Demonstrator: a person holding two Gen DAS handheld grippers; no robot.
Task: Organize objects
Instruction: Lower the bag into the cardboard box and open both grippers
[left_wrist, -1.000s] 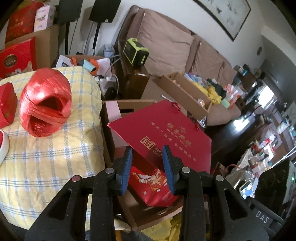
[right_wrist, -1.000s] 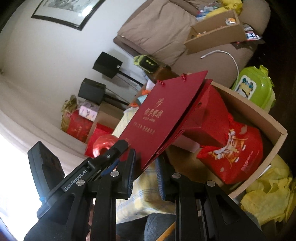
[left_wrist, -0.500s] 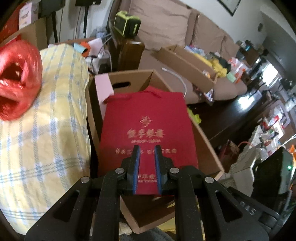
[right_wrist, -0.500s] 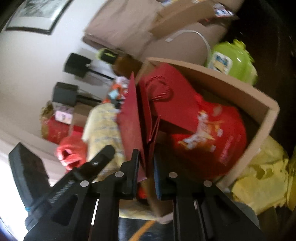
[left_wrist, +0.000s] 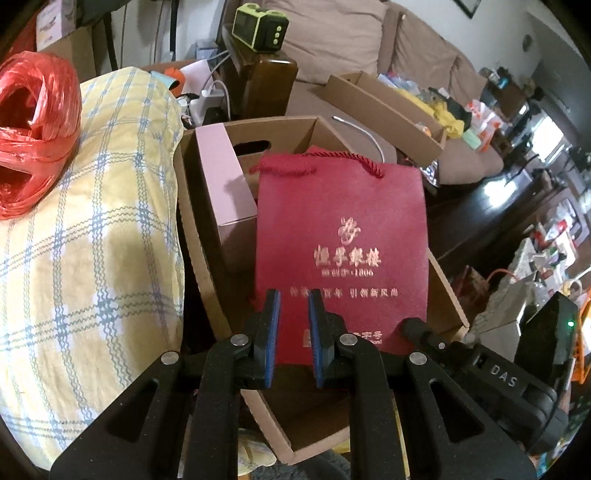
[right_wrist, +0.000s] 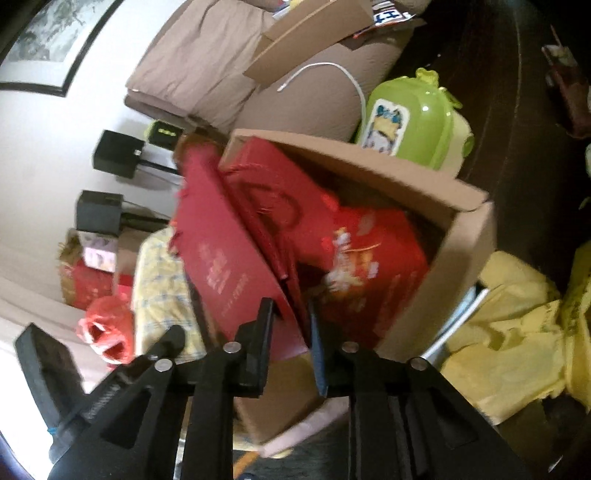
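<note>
The red paper gift bag (left_wrist: 341, 254) is stood in the cardboard box (left_wrist: 195, 229), leaned beside a pink carton (left_wrist: 221, 184). The left gripper (left_wrist: 293, 332) is seen with narrow jaws, nothing evidently pinched. The right gripper (right_wrist: 290, 332) is seen with the bag's lower edge between jaws that are opening. Once released, the thin bag could be tipped against the red printed pouch (right_wrist: 369, 266) or slid flat, and its cord handles could be left hooked over the box rim.
</note>
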